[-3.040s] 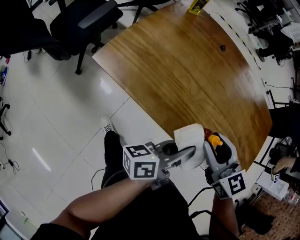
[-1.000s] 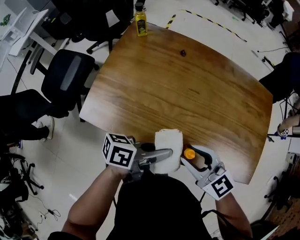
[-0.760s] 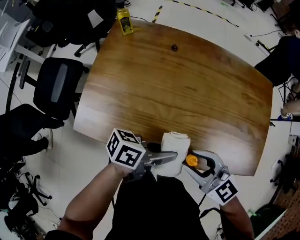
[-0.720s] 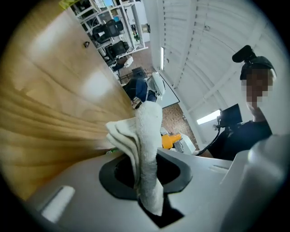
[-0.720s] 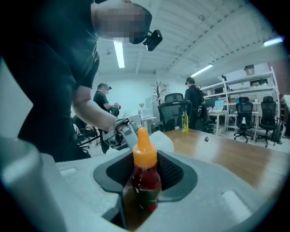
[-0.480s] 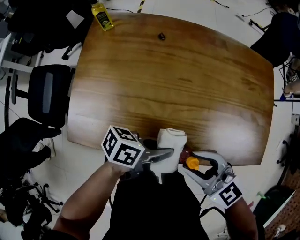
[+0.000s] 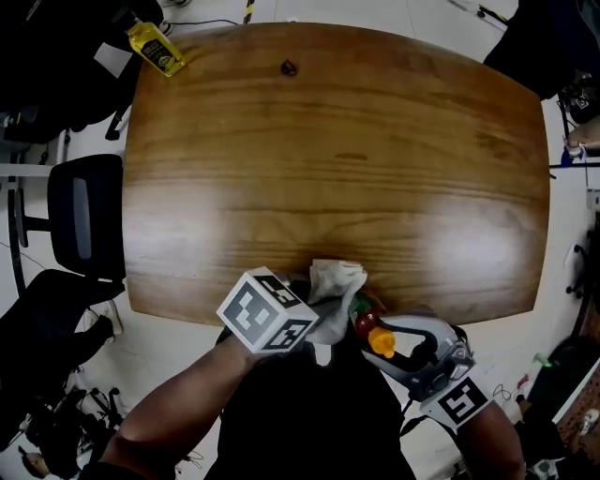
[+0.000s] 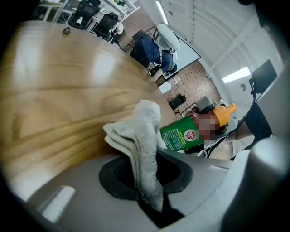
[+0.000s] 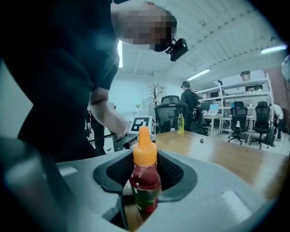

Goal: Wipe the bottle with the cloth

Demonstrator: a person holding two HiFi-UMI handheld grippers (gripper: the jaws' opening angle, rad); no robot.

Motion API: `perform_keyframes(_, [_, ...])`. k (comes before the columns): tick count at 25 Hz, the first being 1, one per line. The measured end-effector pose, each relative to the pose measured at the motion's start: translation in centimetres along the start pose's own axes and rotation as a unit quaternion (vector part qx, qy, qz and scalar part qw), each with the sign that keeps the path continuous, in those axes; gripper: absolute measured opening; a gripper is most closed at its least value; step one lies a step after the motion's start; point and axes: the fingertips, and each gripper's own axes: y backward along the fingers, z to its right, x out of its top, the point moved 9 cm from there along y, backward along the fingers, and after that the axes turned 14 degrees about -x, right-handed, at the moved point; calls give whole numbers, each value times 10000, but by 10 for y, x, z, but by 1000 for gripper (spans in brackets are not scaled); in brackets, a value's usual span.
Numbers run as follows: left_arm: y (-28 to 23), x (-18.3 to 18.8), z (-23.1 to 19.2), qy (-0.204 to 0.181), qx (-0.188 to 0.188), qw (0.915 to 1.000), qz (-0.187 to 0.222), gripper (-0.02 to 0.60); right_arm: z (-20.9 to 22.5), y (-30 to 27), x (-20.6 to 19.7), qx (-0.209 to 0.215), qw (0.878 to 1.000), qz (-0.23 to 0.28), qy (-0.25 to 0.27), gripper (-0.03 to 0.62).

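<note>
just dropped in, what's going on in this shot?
A person at the near edge of a wooden table holds a gripper in each hand. The right gripper is shut on a red sauce bottle with an orange cap. The left gripper is shut on a folded white cloth, held right beside the bottle; whether the cloth actually touches it is unclear.

1. Wooden table (image 7: 337,187) with rounded corners and a glossy top; stands on a pale floor (image 7: 337,9).
2. Carries a yellow bottle (image 7: 156,48), upright, at the far left corner.
3. Also carries a small dark object (image 7: 289,67) near the far edge, too small to identify.
4. Flanked on the left by a black office chair (image 7: 82,217).
</note>
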Motion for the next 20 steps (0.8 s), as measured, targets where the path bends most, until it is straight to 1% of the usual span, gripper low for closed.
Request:
perform_keyframes(2, [3,4,0,-31,-17,9999,-102,98,0,0,-1,-19,10000,12,-16,138])
perform_keyframes(3, [7,7,1,-28,-96,9999,-54,98,0,0,-1,-26,10000,13,-28,138])
perform_keyframes(5, [21,17,2,-65,-385,9988,305,98,1,0,-2,-16,10000,14,-24,138])
perform_keyframes(6, [30,24,3,-148,-564,9969,535,98,1,0,-2,0,10000,15,-14,138])
perform_keyframes(7, [38,33,5,-314,-738,9945,681,98,1,0,-2,20,10000,17,-1,138])
perform_keyframes(8, [44,43,8,-578,-897,9921,660,98,1,0,-2,36,10000,18,7,138])
perform_keyframes(9, [48,52,12,-907,-1056,9892,462,98,1,0,-1,45,10000,18,7,138])
perform_keyframes(10, [50,60,17,-1229,-1232,9846,152,98,1,0,-1,46,10000,18,3,138])
perform_keyframes(11, [50,67,22,-1463,-1446,9785,-167,98,1,-1,-1,51,10000,20,5,138])
perform_keyframes(12, [48,74,26,-1563,-1713,9718,-423,98,1,-2,-1,65,10000,22,20,138])
perform_keyframes(14, [42,88,30,-1447,-2304,9595,-736,98,0,-3,-1,107,9999,5,62,138])
perform_keyframes(15, [37,93,31,-1355,-2511,9545,-866,98,0,-3,-1,114,9999,-13,70,138])
perform_keyframes(17, [24,99,27,-1215,-2674,9488,-1159,98,-1,-2,-1,92,9999,-30,103,138])
perform_keyframes(20, [6,99,18,-1048,-2702,9452,-1502,98,-3,-1,-1,25,9998,-9,186,138])
